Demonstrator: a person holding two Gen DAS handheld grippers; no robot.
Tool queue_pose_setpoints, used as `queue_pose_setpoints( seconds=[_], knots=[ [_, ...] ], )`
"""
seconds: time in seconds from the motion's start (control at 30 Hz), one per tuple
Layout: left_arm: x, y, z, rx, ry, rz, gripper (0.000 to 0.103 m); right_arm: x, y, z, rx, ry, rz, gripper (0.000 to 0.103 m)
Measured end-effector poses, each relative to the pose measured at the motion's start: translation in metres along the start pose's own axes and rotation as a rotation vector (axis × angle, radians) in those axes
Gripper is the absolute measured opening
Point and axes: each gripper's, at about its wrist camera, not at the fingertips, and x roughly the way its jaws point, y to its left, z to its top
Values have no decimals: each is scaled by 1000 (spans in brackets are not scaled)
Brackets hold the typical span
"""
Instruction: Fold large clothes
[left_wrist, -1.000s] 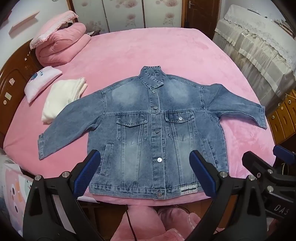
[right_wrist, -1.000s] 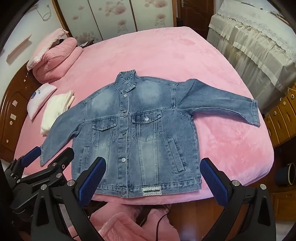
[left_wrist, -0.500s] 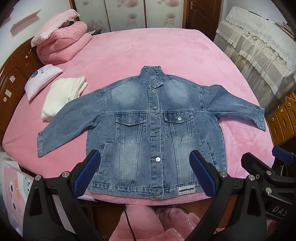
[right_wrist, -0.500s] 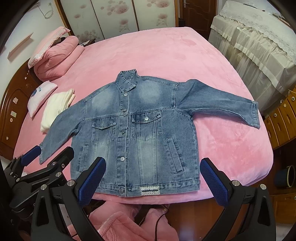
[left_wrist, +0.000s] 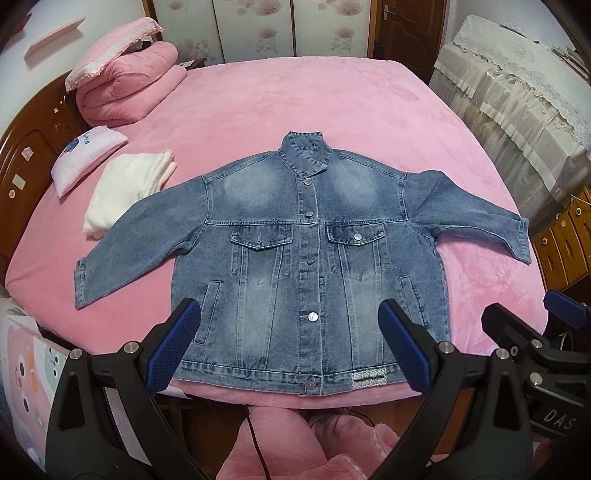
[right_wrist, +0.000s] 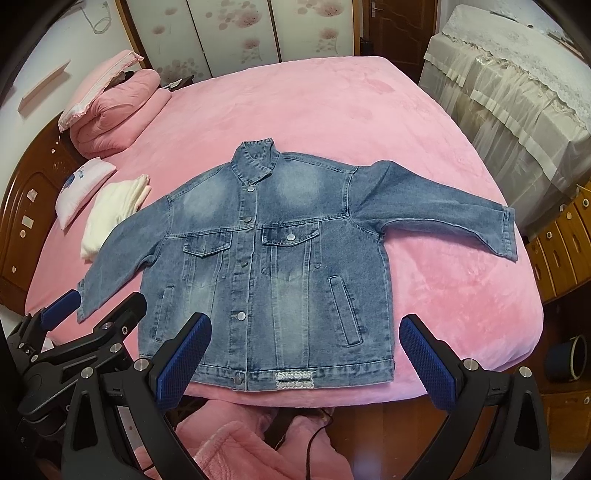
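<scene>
Nearest, the left tool and right tool are hanging released above the hem of a buttoned denim jacket, which is lying spread flat on the pink bed; "DAS" is showing on the right tool's body.

The jacket is washed blue denim with paler faded patches and silver buttons. It lies on a pink bed. Left of the jacket sits a cream-white folded cloth. The tongs' pads are dark blue.
</scene>
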Motion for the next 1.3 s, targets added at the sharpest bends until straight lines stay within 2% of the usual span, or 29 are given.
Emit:
queue_pose_setpoints(
  seconds=[1.3],
  knots=[
    [-6,-13,-1,-8,-11,4,96,-8,-5,5,-9,-10,-2,103]
  ],
)
